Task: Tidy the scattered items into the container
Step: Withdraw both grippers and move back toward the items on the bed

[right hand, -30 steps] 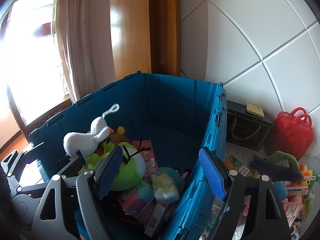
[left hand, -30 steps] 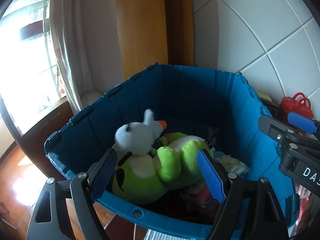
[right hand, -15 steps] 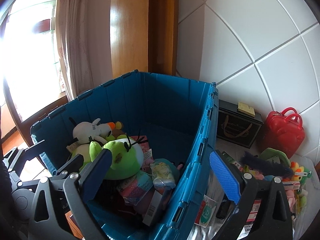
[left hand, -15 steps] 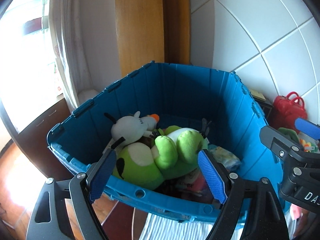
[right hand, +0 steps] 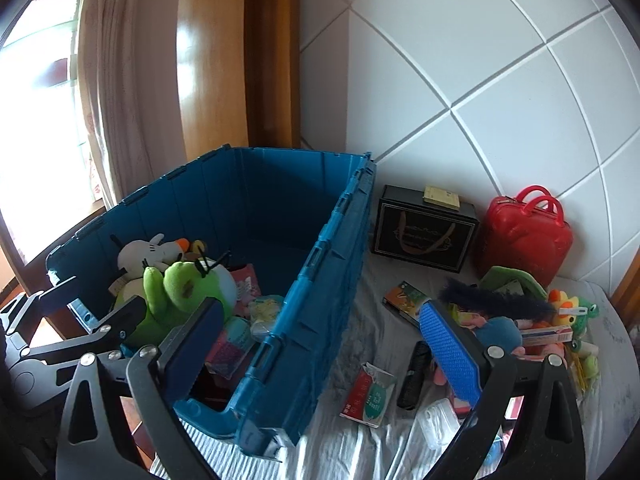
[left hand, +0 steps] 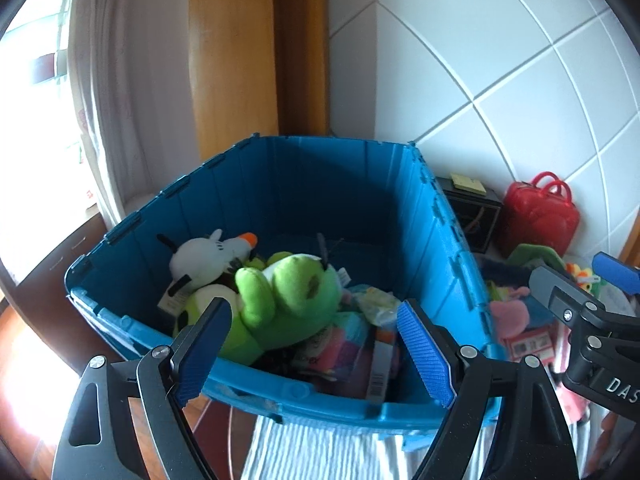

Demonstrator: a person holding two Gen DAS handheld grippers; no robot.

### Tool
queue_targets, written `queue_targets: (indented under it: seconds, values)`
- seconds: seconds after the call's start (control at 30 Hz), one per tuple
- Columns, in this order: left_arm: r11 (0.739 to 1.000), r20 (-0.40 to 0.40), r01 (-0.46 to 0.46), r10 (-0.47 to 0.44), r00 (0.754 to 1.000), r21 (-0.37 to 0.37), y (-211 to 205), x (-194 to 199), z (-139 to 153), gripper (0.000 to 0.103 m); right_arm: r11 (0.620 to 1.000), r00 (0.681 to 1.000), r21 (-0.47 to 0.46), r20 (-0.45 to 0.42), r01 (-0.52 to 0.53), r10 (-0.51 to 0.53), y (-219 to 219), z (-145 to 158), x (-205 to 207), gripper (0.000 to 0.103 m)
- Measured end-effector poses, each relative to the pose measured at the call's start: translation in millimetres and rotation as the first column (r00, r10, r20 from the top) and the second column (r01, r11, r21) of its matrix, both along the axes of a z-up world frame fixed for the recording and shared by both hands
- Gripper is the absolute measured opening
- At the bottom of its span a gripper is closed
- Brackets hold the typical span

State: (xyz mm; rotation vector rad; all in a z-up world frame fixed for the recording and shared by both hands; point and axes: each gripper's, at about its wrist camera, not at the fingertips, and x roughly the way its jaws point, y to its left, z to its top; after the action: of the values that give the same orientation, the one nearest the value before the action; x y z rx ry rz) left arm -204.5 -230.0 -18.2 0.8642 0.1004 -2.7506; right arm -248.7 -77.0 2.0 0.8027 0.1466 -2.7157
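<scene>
Blue-padded, my left gripper and right gripper both gape wide, holding nothing. Inside the deep blue plastic crate lie a green plush toy and white plush toy; scattered packets and toys sit right of the crate.

white tiled wall behind | wooden door frame left of the tiles | pale curtain beside a bright window | wrinkled white sheet as the surface | wood floor at lower left
</scene>
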Motion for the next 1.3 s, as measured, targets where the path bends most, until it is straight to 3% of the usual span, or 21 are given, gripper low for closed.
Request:
queue_targets:
  seconds: [0.33, 0.6, 0.93, 1.07, 1.3]
  values:
    - [0.990, -0.009, 0.140, -0.140, 0.990, -0.036, 108, -8, 5, 0.085, 0.991, 0.991, -0.032, 0.000, 0.132, -0.132, 99, 0, 12, 0.100]
    - [0.979, 0.021, 0.204, -0.204, 0.979, -0.016, 226, -15, -11, 0.085, 0.977, 0.978, -0.043, 0.024, 0.208, -0.207, 213, -12, 21, 0.100]
    - [0.953, 0.147, 0.302, -0.299, 0.943, 0.005, 380, -19, -74, 0.085, 0.946, 0.937, -0.002, 0.137, 0.324, -0.321, 379, -70, 30, 0.100]
    - [0.942, 0.212, 0.334, -0.331, 0.920, 0.023, 419, -22, -112, 0.085, 0.928, 0.904, 0.026, 0.216, 0.372, -0.368, 435, -108, 33, 0.100]
    - [0.920, 0.362, 0.391, -0.372, 0.855, 0.022, 467, -24, -178, 0.085, 0.887, 0.820, 0.061, 0.357, 0.457, -0.447, 503, -180, 37, 0.100]
